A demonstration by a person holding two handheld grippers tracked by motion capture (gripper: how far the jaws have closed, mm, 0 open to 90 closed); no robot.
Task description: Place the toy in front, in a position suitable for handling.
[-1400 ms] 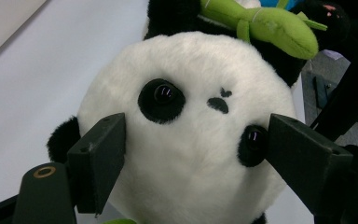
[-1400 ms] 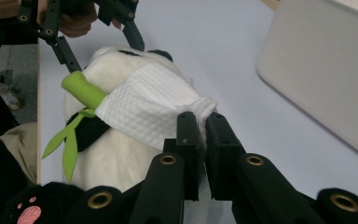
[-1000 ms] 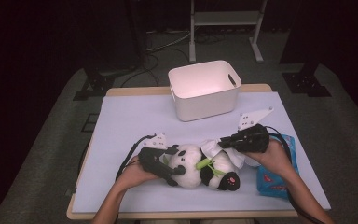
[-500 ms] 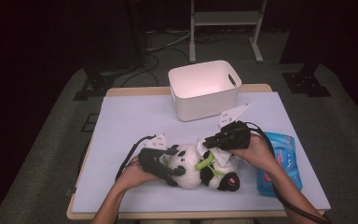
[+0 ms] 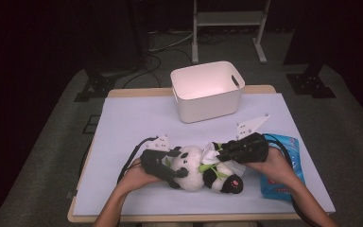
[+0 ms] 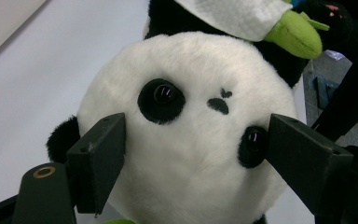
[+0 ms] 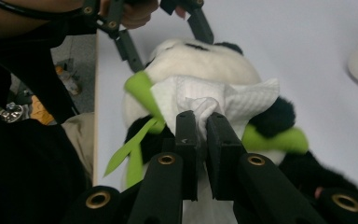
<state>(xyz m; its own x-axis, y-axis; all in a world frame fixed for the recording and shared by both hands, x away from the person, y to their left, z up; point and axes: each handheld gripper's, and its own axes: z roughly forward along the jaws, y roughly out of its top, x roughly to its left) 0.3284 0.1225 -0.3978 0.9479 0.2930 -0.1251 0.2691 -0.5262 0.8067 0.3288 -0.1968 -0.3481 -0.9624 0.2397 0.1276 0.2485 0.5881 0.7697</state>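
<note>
Plush panda (image 5: 194,172) lying on its back on the near half of the table (image 5: 137,123), its head toward nine o'clock and its legs toward three o'clock. The head is a round, white, fuzzy ball with black eye patches, glossy dark eyes, a small stitched black nose and a black ear; the limbs are black, and one foot at about four o'clock carries a pink sole patch. Green fabric bamboo leaves (image 7: 140,116) cross the chest.

White wipe (image 7: 223,100), an embossed, crumpled sheet, spread over the panda's belly. The right gripper (image 7: 201,122) has its two black jaws drawn together on a bunched fold of this wipe and presses it against the toy. In the high view the same gripper (image 5: 217,150) comes in from three o'clock, carried by the person's right hand (image 5: 274,165).

Left gripper (image 6: 193,140), jaws set apart and clamped against both sides of the panda's head, one pad beside each eye. In the high view it lies at nine o'clock of the toy.

Blue packet (image 5: 290,163), at three o'clock of the panda, partly under the right forearm.

White bin (image 5: 208,90), with handle cut-outs, at twelve o'clock, well apart from the panda at the far edge of the table.
</note>
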